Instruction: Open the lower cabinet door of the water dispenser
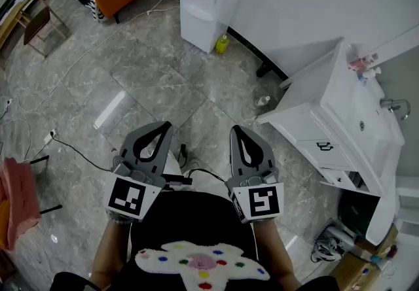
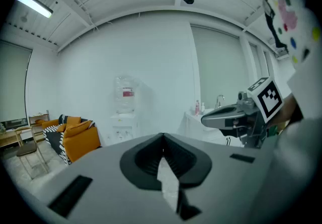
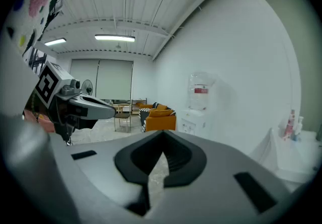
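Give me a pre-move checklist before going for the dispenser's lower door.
1. Left gripper empty: ok, jaws together with nothing between them.
2. Right gripper empty: ok, jaws together with nothing between them.
3. Jaws ready to take a handle: not ok, both are shut.
4. Water dispenser in sight: ok, it stands against the wall ahead in all three views.
5. Lower cabinet door within reach: not ok, a stretch of open floor lies between it and the grippers.
6. Door swing free: cannot tell; a yellow bottle stands by the base, and the handle is too small to make out.
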Available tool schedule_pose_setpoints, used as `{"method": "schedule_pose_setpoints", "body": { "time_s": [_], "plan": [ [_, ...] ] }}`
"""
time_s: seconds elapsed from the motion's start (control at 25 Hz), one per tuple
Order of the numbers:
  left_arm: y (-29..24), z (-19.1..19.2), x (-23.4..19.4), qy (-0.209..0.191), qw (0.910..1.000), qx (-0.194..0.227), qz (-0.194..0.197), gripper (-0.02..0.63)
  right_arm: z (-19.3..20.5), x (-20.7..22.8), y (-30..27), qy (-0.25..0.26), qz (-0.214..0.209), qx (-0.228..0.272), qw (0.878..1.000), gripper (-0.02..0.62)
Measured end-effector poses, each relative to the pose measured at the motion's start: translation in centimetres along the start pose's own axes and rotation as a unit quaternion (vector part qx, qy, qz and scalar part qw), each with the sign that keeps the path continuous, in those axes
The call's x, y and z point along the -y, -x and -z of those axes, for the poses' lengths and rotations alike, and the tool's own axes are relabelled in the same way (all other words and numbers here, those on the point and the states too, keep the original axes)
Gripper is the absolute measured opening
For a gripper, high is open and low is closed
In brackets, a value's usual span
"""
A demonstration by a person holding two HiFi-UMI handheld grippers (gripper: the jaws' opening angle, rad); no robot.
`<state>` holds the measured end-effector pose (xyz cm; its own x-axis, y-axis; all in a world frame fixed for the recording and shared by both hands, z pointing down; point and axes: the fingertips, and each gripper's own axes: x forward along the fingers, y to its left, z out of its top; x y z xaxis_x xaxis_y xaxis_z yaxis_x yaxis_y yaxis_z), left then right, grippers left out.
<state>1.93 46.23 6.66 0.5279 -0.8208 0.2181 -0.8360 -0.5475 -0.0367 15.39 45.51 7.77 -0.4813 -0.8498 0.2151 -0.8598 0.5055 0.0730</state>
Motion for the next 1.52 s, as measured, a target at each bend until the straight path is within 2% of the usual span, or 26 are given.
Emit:
{"method": "schedule_pose_setpoints", "body": {
  "time_s": [0.68, 1.28, 1.52],
  "plan": [
    [0.1, 0.6, -0.5, -0.005, 0.9999, -0.010, -0.010, 0.012, 0.2, -0.5, -0.5, 0.003, -0.013, -0.002, 1.000, 0.003],
    [-1.0, -0.4, 0.8, -0.011, 0.9998, -0.001, -0.017, 0.012, 0.8, 1.3, 0.4, -0.015, -0.021, 0.003, 1.000, 0.003],
    [-1.4, -0.5, 0.7, -0.013, 0.9997, -0.009, -0.019, 0.012, 1.0, 2.2, 0.4, -0.023, -0.008, 0.001, 1.000, 0.003]
  ]
}}
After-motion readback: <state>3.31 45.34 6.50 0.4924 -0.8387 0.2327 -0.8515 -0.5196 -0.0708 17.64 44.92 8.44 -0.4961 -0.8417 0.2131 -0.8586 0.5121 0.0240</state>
